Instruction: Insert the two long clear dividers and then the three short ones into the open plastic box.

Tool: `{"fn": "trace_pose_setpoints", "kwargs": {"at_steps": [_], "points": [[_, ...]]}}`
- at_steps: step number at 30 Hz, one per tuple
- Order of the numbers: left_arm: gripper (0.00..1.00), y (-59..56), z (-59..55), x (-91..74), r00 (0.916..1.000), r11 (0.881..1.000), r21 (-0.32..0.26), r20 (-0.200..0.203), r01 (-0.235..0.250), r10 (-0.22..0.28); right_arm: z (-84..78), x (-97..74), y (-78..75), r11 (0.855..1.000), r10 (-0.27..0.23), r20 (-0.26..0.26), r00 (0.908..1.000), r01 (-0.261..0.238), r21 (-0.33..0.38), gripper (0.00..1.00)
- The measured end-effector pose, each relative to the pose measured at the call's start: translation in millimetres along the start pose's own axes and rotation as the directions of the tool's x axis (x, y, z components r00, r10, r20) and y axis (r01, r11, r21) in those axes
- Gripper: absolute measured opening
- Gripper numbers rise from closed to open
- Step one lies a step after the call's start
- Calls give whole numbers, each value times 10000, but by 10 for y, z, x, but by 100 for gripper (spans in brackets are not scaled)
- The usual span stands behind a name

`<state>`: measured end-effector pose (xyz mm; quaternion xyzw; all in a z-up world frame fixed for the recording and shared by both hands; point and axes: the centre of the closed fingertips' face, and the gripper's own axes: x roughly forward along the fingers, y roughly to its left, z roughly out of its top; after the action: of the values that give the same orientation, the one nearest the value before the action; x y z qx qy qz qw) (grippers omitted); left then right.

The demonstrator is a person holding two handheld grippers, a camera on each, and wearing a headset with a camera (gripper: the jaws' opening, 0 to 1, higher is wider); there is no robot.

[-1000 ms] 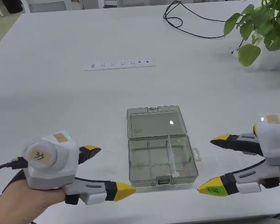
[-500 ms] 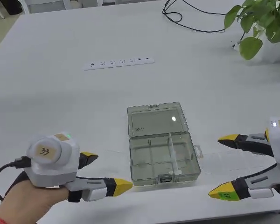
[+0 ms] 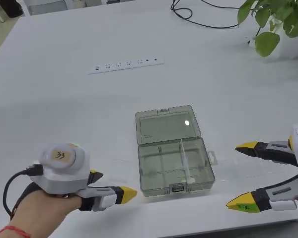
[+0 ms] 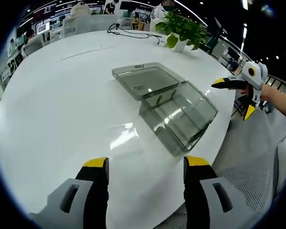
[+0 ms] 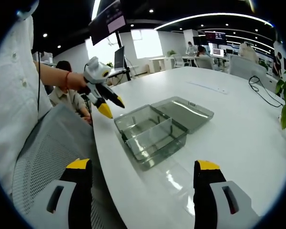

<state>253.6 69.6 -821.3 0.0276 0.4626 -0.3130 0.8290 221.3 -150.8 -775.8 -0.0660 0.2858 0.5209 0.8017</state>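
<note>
Two yellow-tipped grippers flanked the open smoky-clear plastic box; the left gripper and right gripper were both spread empty, likely poised for the flat clear dividers lying alongside.

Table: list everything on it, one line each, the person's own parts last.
plastic box: one, smoky clear, lid open, table middle
divider in the box: one seen, clear, upright in the base
loose dividers: count unclear, clear, flat on the table beside the box
power strip: one, white, beyond the box
cable: one, black, far edge
plant: one, green, far right corner
left gripper: one, grey, yellow-tipped, jaws open, left of box
right gripper: one, same colours, jaws open, right of box
hand: one, holding the left gripper
</note>
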Motion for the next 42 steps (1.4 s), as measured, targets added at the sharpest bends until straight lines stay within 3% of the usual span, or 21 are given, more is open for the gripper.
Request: {"fn": "trace_pose_setpoints", "kwargs": {"at_steps": [11, 18, 26, 32, 36, 42], "points": [[54, 60, -152, 106, 9944, 9974, -330, -864, -639, 608, 21, -19, 42, 10000, -77, 172, 9998, 76, 55, 87], [51, 85, -193, 143, 9892, 9953, -221, -1149, -946, 915, 35, -20, 61, 9999, -86, 288, 9995, 83, 110, 87], [42, 146, -209, 149, 9791, 9884, 602, -1407, -1394, 1467, 42, -18, 58, 9998, -113, 356, 9993, 108, 153, 86], [37, 190, -232, 144, 9700, 9754, 1466, -1550, -1648, 1872, 46, -22, 34, 9997, -176, 399, 9990, 169, 189, 86], [34, 213, -240, 134, 9675, 9694, 1864, -1655, -1595, 1910, 46, -23, 27, 9996, -190, 419, 9989, 181, 223, 85], [33, 227, -237, 130, 9693, 9721, 1851, -1711, -1443, 1765, 16, -31, -7, 9995, -226, 421, 9989, 215, 251, 85]]}}
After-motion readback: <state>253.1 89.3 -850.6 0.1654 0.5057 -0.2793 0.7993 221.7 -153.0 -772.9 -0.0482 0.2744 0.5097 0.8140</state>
